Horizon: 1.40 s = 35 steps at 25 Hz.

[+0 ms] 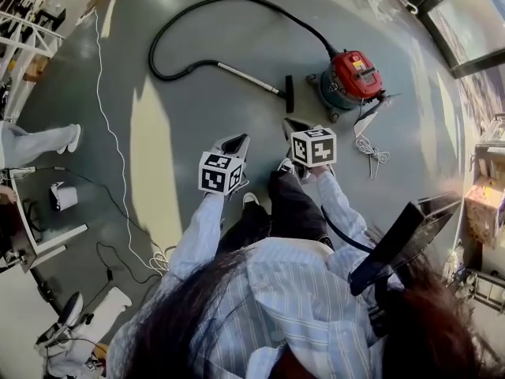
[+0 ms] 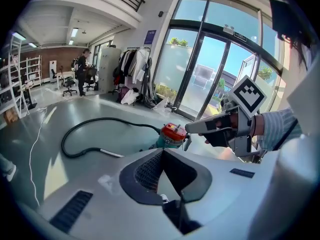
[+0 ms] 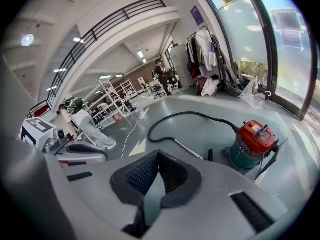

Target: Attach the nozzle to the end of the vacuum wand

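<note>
Head view first: the person is standing, and both tongs are held out in front over the grey floor [image 1: 181,117]. The left gripper [image 1: 239,140] and right gripper [image 1: 295,125] both have their jaws pressed together, with nothing in either. The red vacuum [image 1: 353,76] sits far right. Its black hose [image 1: 170,22] loops away to the left and comes back into the metal wand [image 1: 246,77]. The black nozzle [image 1: 289,94] lies right at the wand's near end, just left of the vacuum and well apart from both grippers.

Left gripper view: the left gripper [image 2: 161,154] has its jaws shut and empty. The right gripper [image 2: 200,127] hangs off to the right, also closed. The vacuum [image 2: 171,133] and a bit of the wand [image 2: 111,153] show beyond, but the nozzle is hidden behind the jaws here.

Right gripper view: the right gripper [image 3: 158,156] is closed on nothing. The wand [image 3: 189,149] runs up to the nozzle [image 3: 210,155], which is touching it or nearly so. I can't tell if it's actually seated.

My read is that nothing is being handled right now. If the joint isn't pushed home, the next move means getting down to the floor, opening both jaws, taking the wand in one and the nozzle in the other, then lining them up and pressing together.
</note>
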Each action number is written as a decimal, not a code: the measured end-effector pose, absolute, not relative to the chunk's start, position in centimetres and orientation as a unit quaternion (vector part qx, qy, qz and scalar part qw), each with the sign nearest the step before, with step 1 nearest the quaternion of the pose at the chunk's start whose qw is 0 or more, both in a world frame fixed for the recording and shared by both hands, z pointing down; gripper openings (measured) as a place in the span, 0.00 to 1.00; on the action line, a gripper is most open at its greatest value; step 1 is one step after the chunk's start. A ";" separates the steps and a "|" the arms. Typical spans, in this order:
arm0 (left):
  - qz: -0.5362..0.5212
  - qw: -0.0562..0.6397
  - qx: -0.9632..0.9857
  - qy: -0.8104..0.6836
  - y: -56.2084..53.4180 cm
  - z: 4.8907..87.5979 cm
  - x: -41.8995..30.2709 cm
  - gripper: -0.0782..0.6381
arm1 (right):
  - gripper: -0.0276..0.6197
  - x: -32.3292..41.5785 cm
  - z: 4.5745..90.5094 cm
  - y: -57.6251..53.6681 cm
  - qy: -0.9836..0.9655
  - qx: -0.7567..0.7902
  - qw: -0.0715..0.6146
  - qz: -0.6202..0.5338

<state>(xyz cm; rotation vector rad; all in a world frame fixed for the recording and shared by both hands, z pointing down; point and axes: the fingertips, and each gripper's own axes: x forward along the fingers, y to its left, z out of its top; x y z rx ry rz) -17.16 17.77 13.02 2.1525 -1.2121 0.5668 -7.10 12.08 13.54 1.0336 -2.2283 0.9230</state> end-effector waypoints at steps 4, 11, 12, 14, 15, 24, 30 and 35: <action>0.190 0.299 0.815 -0.457 23.1 12.4 -20.2 0.12 | 0.05 -10.2 13.0 17.2 -0.821 0.390 0.251 0.332; 0.157 0.323 0.825 -0.436 30.3 12.1 -21.4 0.12 | 0.05 -12.2 11.8 25.1 -0.817 0.401 0.252 0.329; 0.157 0.323 0.826 -0.433 31.0 12.1 -21.1 0.12 | 0.05 -12.1 11.6 26.0 -0.817 0.401 0.251 0.330; 0.154 0.325 0.827 -0.432 32.3 11.8 -20.4 0.12 | 0.05 -11.6 11.2 27.6 -0.817 0.398 0.254 0.331; 0.151 0.326 0.826 -0.433 32.8 11.7 -20.1 0.12 | 0.05 -11.3 11.1 28.2 -0.817 0.397 0.257 0.330; 0.126 0.330 0.814 -0.462 36.8 10.3 -16.6 0.12 | 0.05 -8.2 10.7 32.8 -0.832 0.367 0.258 0.326; 0.097 0.341 0.787 -0.504 40.4 10.4 -10.5 0.12 | 0.05 -1.5 10.7 36.5 -0.845 0.338 0.267 0.316; 0.064 0.353 0.775 -0.521 43.5 10.1 -4.3 0.12 | 0.05 4.2 10.4 39.7 -0.855 0.322 0.262 0.310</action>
